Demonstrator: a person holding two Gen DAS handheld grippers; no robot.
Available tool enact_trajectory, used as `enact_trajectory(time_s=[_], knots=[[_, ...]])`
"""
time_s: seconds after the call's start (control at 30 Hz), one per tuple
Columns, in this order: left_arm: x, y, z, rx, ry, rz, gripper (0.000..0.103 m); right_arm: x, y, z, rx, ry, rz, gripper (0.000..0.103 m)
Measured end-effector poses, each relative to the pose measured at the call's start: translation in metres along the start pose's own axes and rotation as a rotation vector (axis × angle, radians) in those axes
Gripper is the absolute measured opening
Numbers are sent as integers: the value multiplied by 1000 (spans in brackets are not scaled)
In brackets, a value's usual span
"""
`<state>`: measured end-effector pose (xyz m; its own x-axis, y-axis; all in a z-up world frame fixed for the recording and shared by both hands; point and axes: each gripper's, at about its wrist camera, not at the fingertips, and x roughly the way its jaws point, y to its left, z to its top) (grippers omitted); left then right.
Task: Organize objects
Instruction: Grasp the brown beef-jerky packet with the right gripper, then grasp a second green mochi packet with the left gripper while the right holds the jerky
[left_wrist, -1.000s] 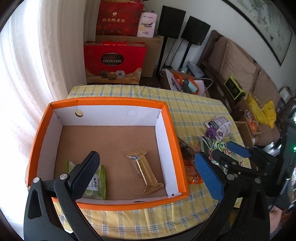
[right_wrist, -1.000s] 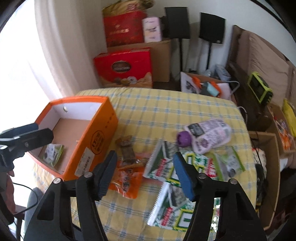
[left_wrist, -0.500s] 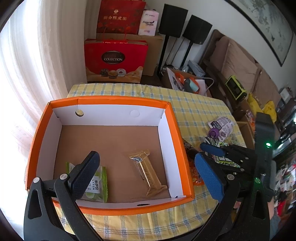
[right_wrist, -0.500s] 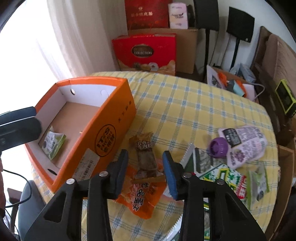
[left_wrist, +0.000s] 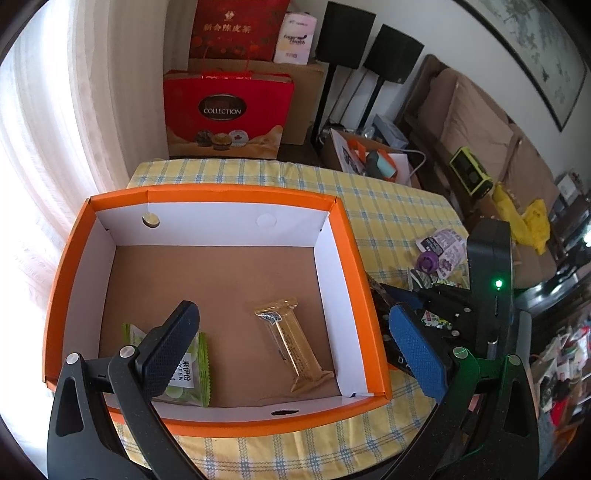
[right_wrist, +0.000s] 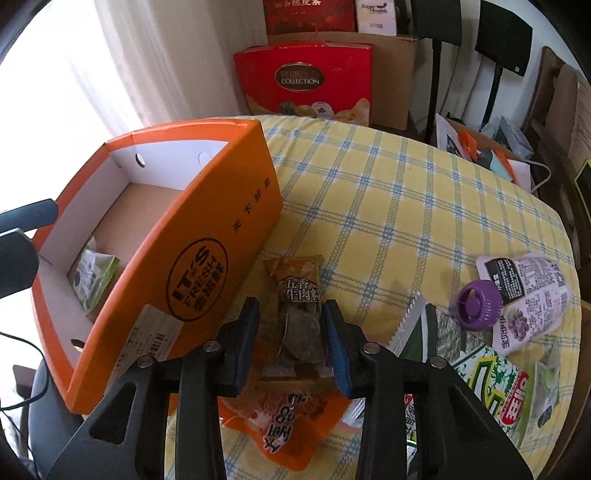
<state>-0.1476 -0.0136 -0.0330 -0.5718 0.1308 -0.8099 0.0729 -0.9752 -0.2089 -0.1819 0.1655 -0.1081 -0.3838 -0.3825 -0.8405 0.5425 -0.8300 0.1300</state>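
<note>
Two handheld grippers are working over a yellow checked tablecloth (right_wrist: 406, 206). The right gripper (right_wrist: 291, 332) is straddling a brown, translucent beef-snack packet (right_wrist: 299, 302); its jaws have just been closing, and the pads are now lying against the packet's sides, so it is judged to be grasping the packet, though how firmly cannot be told. Directly under the packet, nearer the gripper's body, an orange foil pouch (right_wrist: 291, 424) is lying partly overlapped. To the gripper's left an open orange cardboard box (right_wrist: 207, 258) is standing on the cloth. The left gripper (left_wrist: 295, 343) is hanging released above that box, its jaws spread wide, with a green-and-white sachet (left_wrist: 188, 380) beneath its left finger and a gold-wrapped bar (left_wrist: 295, 343) lying between its fingers.

Risks, as judged: the slick wrapper may be slipping from a pinch on its edges alone; the orange pouch may be dragging along; the packet may be catching on the box wall during transfer.
</note>
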Motion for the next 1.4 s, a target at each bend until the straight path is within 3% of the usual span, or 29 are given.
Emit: enact_trajectory(time_s=[0.03, 0.13, 0.6, 1.03, 1.4], knots=[[1, 0, 0, 0, 1, 0, 103, 0, -1, 0, 4, -4, -1, 27], [3, -2, -1, 2, 6, 2, 103, -2, -6, 1, 28, -15, 4, 23], [-4, -27, 5, 44, 3, -28, 103, -61, -21, -3, 104, -113, -37, 22], [8, -87, 10, 113, 43, -121, 103, -138, -79, -44, 242, -190, -109, 22], [44, -149, 7, 186, 116, -184, 103, -183, -131, -86, 358, -234, -179, 22]])
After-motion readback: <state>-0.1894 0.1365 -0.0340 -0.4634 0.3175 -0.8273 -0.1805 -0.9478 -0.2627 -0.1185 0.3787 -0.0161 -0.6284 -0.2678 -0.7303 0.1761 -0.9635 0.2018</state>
